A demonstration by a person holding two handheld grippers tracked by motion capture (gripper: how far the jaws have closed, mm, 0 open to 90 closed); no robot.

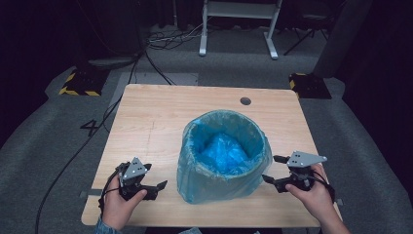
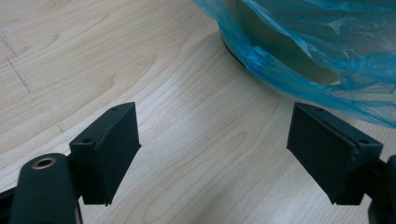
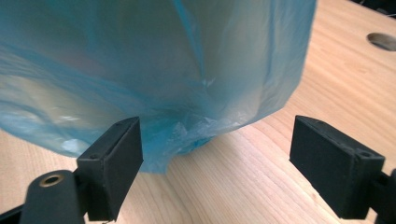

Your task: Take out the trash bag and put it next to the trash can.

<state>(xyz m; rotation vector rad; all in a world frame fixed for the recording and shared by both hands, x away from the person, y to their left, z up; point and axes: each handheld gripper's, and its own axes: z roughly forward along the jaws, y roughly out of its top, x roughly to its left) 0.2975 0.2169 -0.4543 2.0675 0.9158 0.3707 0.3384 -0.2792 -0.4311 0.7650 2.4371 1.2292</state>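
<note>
High view: a pale wooden tabletop (image 1: 146, 122) carries a round bin lined with a thin blue plastic bag (image 1: 223, 156), standing near the middle, toward the near edge. The bag folds over the rim and hangs down the outside. The left hand-held gripper (image 1: 157, 186) lies low at the near left, a little apart from the bin, its jaws apart and pointing right toward it. The right hand-held gripper (image 1: 272, 169) is at the near right, just beside the bin's side, jaws apart and pointing left. A round hole (image 1: 245, 101) sits in the tabletop at the far right.

Left gripper view: the left hand-held gripper (image 2: 212, 151) has its black jaws wide apart over bare wood, nothing between them. The blue bag (image 2: 317, 51) and bin base lie beyond, to the right.

Right gripper view: the right hand-held gripper (image 3: 215, 163) has its jaws wide apart. The blue bag's (image 3: 154, 65) loose lower edge hangs just beyond them, close to one jaw, not clamped.
</note>
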